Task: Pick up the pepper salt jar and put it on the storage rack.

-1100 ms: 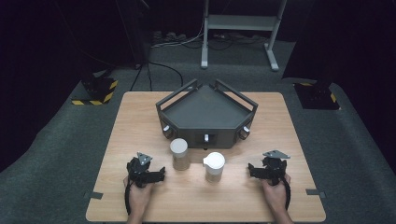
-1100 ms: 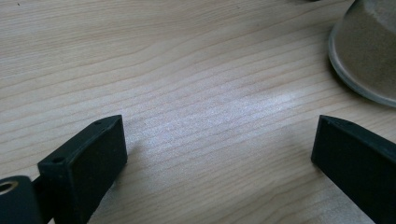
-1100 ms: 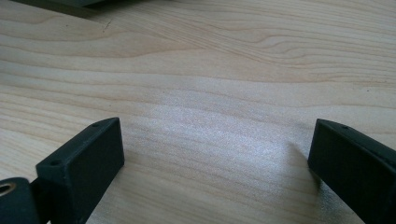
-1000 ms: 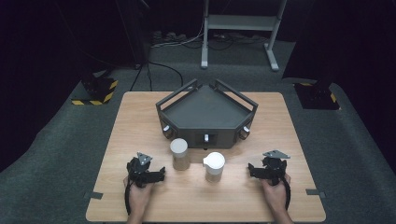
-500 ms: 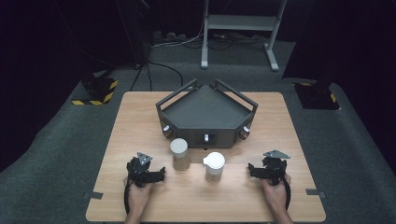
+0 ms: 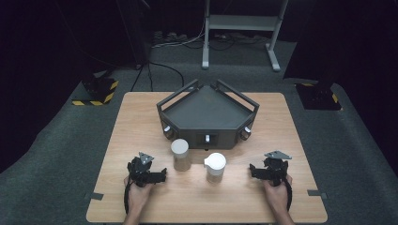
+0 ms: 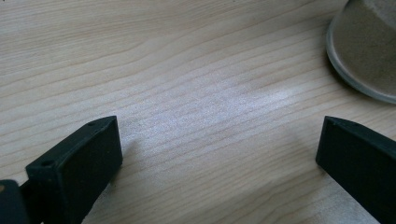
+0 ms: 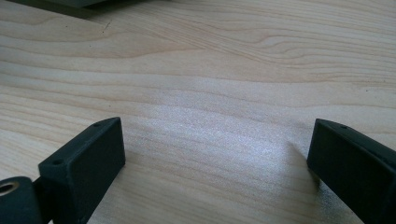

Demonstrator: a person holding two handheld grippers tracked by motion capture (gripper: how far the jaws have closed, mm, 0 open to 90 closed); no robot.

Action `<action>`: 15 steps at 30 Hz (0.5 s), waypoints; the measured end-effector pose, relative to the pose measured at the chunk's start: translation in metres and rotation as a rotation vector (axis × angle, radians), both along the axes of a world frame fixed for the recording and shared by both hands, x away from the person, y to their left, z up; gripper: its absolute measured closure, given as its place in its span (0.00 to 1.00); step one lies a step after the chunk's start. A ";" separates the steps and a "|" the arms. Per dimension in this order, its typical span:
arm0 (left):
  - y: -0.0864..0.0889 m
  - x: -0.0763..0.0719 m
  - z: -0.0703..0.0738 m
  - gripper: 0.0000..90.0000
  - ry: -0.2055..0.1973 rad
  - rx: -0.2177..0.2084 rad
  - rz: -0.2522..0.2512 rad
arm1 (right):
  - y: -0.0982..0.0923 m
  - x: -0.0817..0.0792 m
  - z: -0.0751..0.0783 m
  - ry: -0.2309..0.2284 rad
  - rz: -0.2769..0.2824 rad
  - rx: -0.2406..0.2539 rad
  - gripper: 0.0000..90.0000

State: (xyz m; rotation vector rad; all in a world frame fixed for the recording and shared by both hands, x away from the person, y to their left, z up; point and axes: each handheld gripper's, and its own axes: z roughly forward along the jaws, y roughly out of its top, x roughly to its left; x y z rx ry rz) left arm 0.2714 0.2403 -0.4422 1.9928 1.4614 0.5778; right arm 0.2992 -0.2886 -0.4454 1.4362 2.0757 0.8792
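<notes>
Between my two grippers stand two containers: a sand-filled jar [image 6: 180, 153] just right of my left gripper [image 6: 151, 174], and a white lidded cup [image 6: 215, 165], contents unseen. Left jaws have just been opening, nothing between them; right gripper [image 6: 263, 171] is wide and bare. The grey tray [image 6: 206, 112] beyond holds nothing.

Dark room, grey carpet floor [image 6: 61, 154], metal stand [image 6: 241, 28] behind wooden table [image 6: 141, 117] — black-yellow striped bases [image 6: 96, 91] either side

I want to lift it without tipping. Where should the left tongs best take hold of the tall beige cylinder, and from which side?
Probably grip the tall beige cylinder on its round side wall, about mid-height, coming level from its left, where the left tongs already lie with jaws wide apart over bare table. It stands upright, and the white lidded cup crowds its right side.
</notes>
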 end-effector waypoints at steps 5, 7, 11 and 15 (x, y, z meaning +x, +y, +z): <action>0.000 0.002 0.002 0.00 0.009 0.002 -0.007 | 0.000 0.000 0.000 -0.001 0.001 -0.001 0.04; 0.001 0.000 0.004 0.00 0.005 0.001 -0.015 | 0.000 0.000 0.000 0.000 0.000 0.000 0.04; 0.001 -0.003 0.008 0.00 -0.008 -0.009 -0.030 | 0.000 0.000 0.000 -0.001 0.001 0.000 0.04; 0.000 -0.005 0.013 0.00 -0.012 -0.009 -0.062 | 0.000 0.000 0.000 0.000 0.001 0.000 0.04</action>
